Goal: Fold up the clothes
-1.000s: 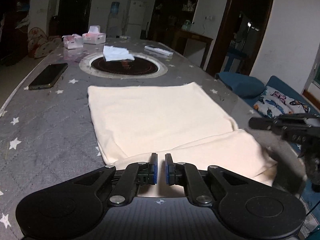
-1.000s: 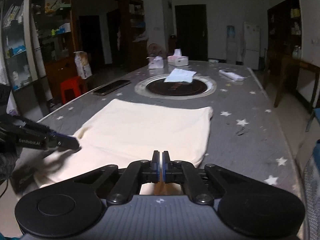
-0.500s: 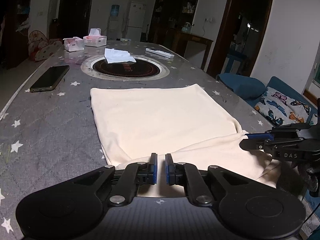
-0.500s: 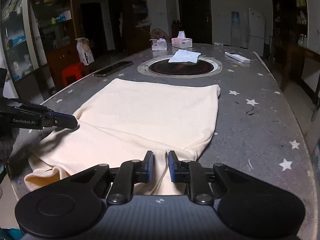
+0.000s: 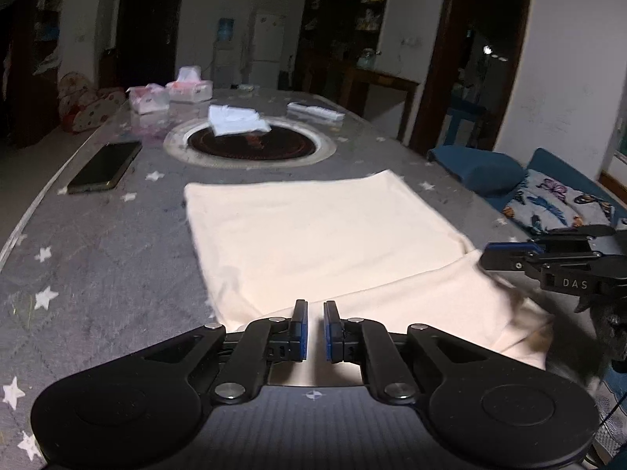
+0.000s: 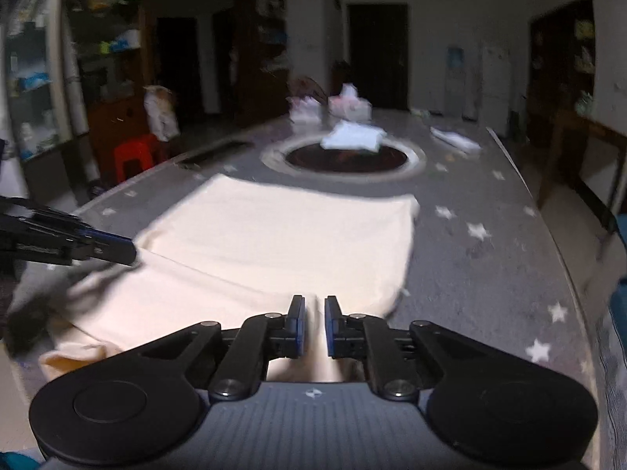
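A cream cloth (image 5: 313, 235) lies flat on the grey star-patterned table (image 5: 98, 274), its near part folded up as a second layer. My left gripper (image 5: 315, 329) sits at the near left end of that layer's edge, jaws nearly together with cloth between them. It also shows in the right wrist view as the left gripper (image 6: 117, 248), tip on the fold edge. My right gripper (image 6: 313, 325) is at the near right end. Its jaws are closing on a raised crease of the cloth (image 6: 282, 235). The right gripper (image 5: 505, 256) reaches in from the right.
A phone (image 5: 106, 166) lies at the left edge. Beyond the cloth is a round hotplate ring (image 5: 250, 145) with a tissue (image 5: 235, 119) on it, then tissue boxes (image 5: 188, 88) and a remote (image 5: 313, 111). A sofa with cushions (image 5: 548, 199) stands to the right, a red stool (image 6: 135, 154) to the left.
The right jaws went from fully shut to a wider gap, then narrowed around the cloth. The right gripper has come in lower at the cloth's edge. The left gripper stayed put.
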`<state>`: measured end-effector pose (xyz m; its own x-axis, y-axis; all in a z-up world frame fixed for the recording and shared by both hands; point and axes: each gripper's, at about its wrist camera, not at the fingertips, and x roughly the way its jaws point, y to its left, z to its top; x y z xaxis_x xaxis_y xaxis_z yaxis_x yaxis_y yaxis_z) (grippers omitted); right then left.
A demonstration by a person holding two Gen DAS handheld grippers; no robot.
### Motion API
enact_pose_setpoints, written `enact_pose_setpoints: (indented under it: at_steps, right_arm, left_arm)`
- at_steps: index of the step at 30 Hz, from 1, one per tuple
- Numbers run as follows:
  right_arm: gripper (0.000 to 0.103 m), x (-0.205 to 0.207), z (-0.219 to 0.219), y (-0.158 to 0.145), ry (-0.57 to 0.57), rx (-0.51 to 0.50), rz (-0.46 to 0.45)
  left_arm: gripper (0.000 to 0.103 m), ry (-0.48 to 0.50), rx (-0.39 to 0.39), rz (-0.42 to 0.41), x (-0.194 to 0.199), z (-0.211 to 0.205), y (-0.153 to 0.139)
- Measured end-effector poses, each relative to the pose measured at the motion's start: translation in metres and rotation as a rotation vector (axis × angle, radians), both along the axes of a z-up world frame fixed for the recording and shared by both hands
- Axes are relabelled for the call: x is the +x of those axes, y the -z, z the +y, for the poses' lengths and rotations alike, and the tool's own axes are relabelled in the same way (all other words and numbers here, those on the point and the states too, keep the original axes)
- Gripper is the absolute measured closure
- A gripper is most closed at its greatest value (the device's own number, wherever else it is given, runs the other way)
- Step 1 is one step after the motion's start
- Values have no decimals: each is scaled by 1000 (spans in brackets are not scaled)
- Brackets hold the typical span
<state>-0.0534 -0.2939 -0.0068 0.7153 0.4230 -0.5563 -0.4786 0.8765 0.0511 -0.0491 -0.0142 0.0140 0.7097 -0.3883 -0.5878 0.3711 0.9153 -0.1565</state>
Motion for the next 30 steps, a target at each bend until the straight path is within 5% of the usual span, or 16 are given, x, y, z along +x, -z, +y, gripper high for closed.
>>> enact_pose_setpoints:
  at_steps: [7, 18, 30]
  right_arm:
    - [92, -16, 13, 7, -146, -34, 41]
    - [81, -42, 12, 13, -193, -112, 23]
    - [67, -65, 0, -11, -271, -196, 5]
  left_arm:
    - [92, 107, 19, 36, -15, -22, 9]
    - [79, 138, 81, 22, -46, -9, 1]
    - [71, 340, 334, -131, -102, -23, 4]
